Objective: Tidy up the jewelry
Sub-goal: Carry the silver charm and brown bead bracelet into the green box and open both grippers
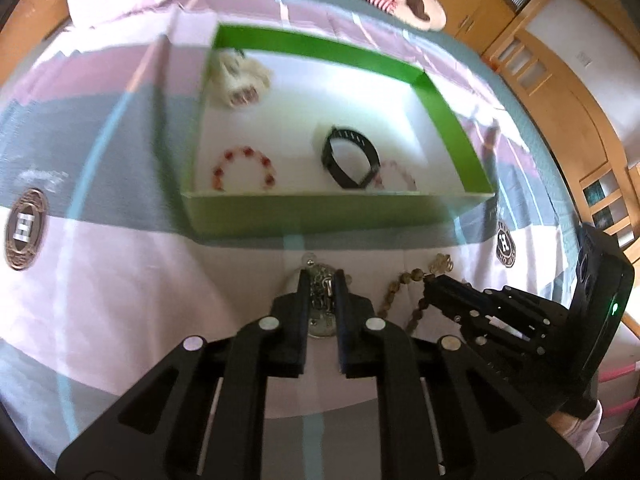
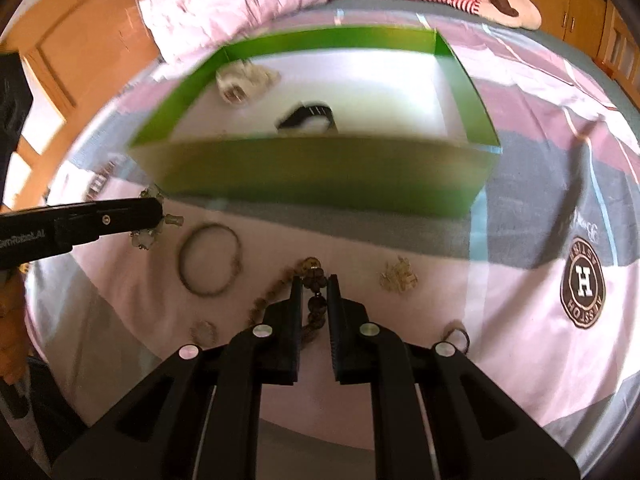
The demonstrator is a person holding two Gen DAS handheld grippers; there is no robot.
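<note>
Jaws of both grippers pinch jewelry on the bed: left gripper a clear bead piece, right gripper the brown bead string. Lift each straight, clearing the green box wall before releasing.

One open green cardboard box with a white floor sits on the far half of the bedspread. Inside it are four pieces: one red-beaded bracelet at the near left, one black band-shaped wristband in the middle, one pale pink bead bracelet just right of it, and one cream-coloured bundle in the far left corner.

Near the box, six pieces lie on the cloth: one thin dark metal bangle, one brown wooden bead string, one clear crystal bead piece, one small pale cluster, and two small rings, one at each side.
</note>
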